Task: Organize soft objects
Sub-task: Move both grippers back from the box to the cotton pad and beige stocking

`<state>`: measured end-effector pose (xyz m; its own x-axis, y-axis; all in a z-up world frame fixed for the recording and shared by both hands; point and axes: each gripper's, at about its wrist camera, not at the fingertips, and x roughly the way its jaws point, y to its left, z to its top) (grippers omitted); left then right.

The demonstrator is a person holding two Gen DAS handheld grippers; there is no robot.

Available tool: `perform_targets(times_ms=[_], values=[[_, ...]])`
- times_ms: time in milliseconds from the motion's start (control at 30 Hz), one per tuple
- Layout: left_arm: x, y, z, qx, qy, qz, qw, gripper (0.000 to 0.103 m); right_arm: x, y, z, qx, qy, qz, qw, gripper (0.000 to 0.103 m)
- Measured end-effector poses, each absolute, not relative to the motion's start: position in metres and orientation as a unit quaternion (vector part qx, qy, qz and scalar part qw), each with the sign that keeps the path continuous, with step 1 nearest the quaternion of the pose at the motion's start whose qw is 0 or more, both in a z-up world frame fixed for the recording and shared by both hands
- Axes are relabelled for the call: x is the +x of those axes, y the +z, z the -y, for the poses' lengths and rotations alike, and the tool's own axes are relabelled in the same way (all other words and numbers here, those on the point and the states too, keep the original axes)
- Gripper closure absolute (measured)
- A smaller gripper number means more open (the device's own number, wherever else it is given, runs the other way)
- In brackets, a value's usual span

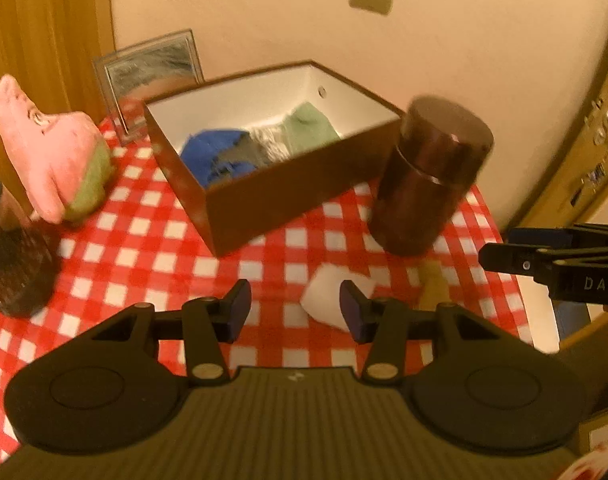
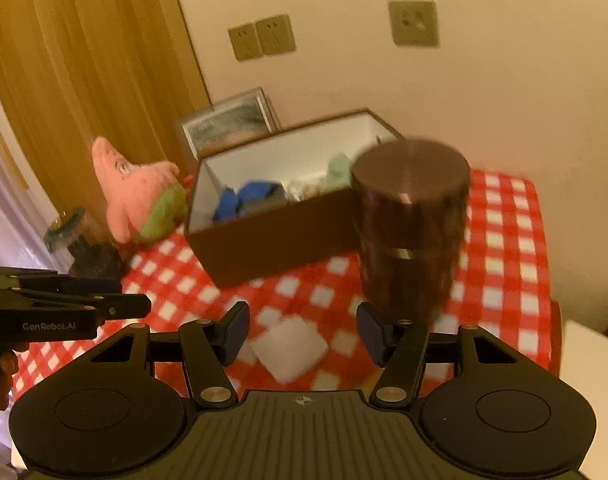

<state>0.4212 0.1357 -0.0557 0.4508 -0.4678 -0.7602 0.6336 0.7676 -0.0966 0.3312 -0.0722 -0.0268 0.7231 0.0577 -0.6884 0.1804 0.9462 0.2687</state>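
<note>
Two sets of fingers, left gripper [image 1: 295,309] and right gripper [image 2: 302,332], part-open and empty; could topple tall dark-brown cylindrical canister [image 2: 409,224] reaching near white soft block [image 2: 290,348].

My left wrist cam: close above checkered table [image 1: 152,240], angled down-forward toward brown box [image 1: 280,196] and wall. My right wrist cam: same tilt, sits further right, slightly farther back. Both share box, dark canister [image 2: 411,224], pink plush [image 2: 138,192]; each catches other gripper at frame edge.
</note>
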Motion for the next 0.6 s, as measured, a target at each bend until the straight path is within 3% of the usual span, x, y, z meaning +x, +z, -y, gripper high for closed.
perform_targets(times_ms=[600], values=[[0.382, -0.111, -0.104, 0.130, -0.342, -0.440, 0.820, 0.057, 0.292, -0.091, 0.084, 0.184, -0.072, -0.431, 0.880, 0.044]])
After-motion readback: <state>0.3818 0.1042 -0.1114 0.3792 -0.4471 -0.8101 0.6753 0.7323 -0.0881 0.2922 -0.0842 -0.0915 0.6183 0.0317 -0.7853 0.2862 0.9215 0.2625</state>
